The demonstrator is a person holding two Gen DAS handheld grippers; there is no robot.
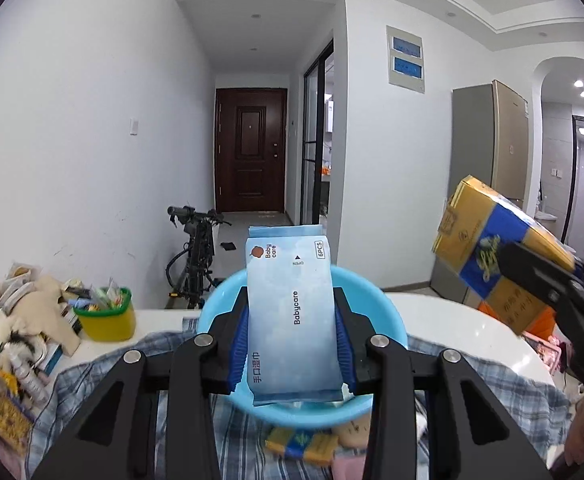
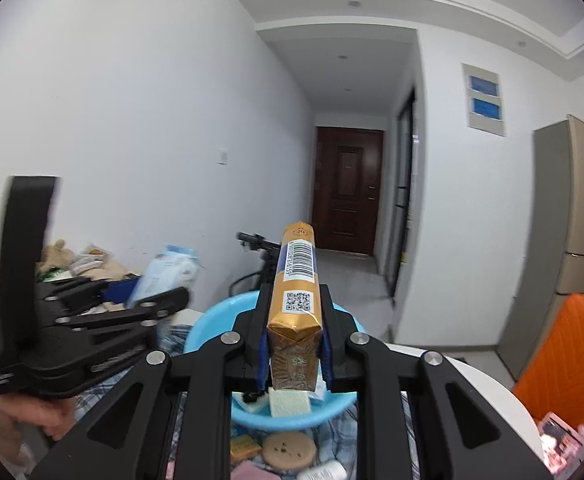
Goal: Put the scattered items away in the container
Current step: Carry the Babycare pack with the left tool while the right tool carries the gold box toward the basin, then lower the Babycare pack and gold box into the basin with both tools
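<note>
Left gripper point(image 1: 292, 344) clamped on a pale blue wet-wipes pack point(image 1: 292, 320), blue pads pressing both long edges, pack standing out ahead of the fingertips. Right gripper point(image 2: 294, 344) clamped on a gold and blue tissue pack point(image 2: 298, 300), held by its narrow sides, most of its length projecting forward past the jaws. Blue basin point(image 1: 388, 312) directly below and ahead of both grippers, resting on a checked cloth point(image 1: 92, 376) over the white table point(image 1: 472, 328).

Risks, as judged:
- Collision likely if both packs lowered together: both grippers crowded over the one basin, right gripper just beside the left in the left wrist view.
- Tissue pack long and gripped near one end only; liable to pivot in the jaws, strike the far rim and tip out on release.
- Wipes pack soft and slippery; may slide from the pads before reaching the bowl.
- Basin light; a knock on the rim could shift it across the cloth.

Count:
- Grippers: two, both loaded.
- Packs in hand: two.
- Basins: one, already holding a white folded item point(image 2: 290, 402) and something dark, not identifiable.
- Below the right gripper, still on the cloth: one round tan disc point(image 2: 290, 450), one small yellow packet point(image 2: 246, 450), one white tube point(image 2: 324, 472).
- Left of the left gripper: one yellow-green tub point(image 1: 106, 316), filled; further clutter, uncountable.
</note>
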